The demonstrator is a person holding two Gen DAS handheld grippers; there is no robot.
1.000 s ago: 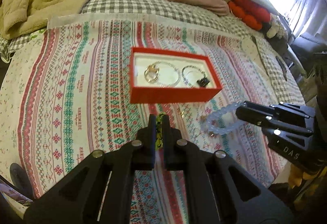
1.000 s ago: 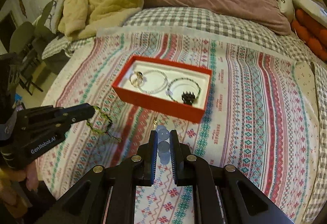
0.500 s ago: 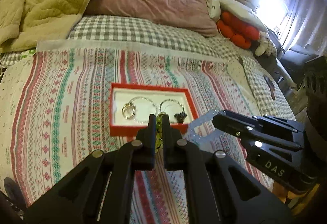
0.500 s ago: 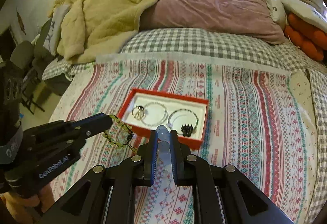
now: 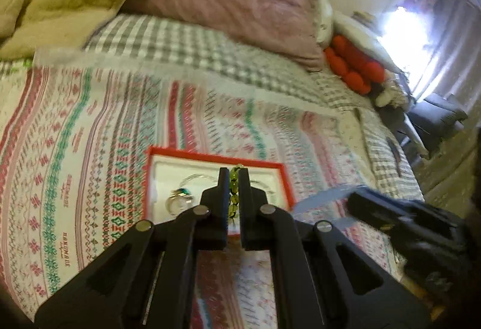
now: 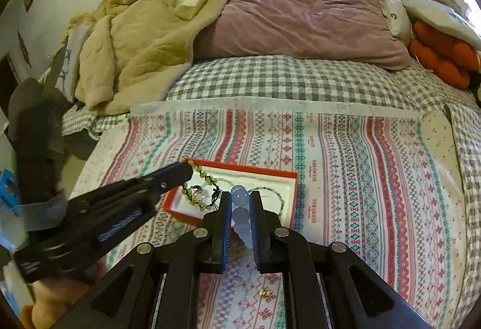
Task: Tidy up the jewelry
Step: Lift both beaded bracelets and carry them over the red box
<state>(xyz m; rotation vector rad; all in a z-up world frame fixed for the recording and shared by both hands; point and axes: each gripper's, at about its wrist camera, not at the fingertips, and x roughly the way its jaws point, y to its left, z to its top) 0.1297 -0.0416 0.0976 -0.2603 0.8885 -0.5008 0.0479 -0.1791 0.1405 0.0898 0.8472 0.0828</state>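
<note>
On the bed, over a striped patterned blanket (image 6: 345, 166), sat an open red box (image 6: 293, 178) with a pale lining, and both claws hung near it with something to drop in. The left claw (image 5: 234, 178) was pinched fully shut on a bracelet of yellow-green beads (image 5: 233, 193); from the right wrist view the bracelet (image 6: 200, 187) dangled as a loop from the claw's tip (image 6: 188, 171) right over the left half of the box, so it looked ready to be let go there. The right claw (image 6: 240, 205) was closed almost as far, its pads pressing on a string of pale blue-white beads (image 6: 240, 198), the rest of which trailed down between the fingers toward the blanket. It hovered at the near edge of the box, a little behind the left one, probably waiting so the two bracelets would not tangle. Inside the box already lay a ring with a green stone (image 5: 183, 193) at the left and at least one thin bracelet (image 6: 279, 199) toward the right, partly hidden by the claws. A small gold piece (image 6: 265, 292) remained loose on the blanket, near the right claw and well short of the box, so the sorting seemed unfinished. Far off, a mauve pillow (image 6: 303, 16) and a tan quilt (image 6: 135, 43) were heaped at the head of the bed, clear of the work.
</note>
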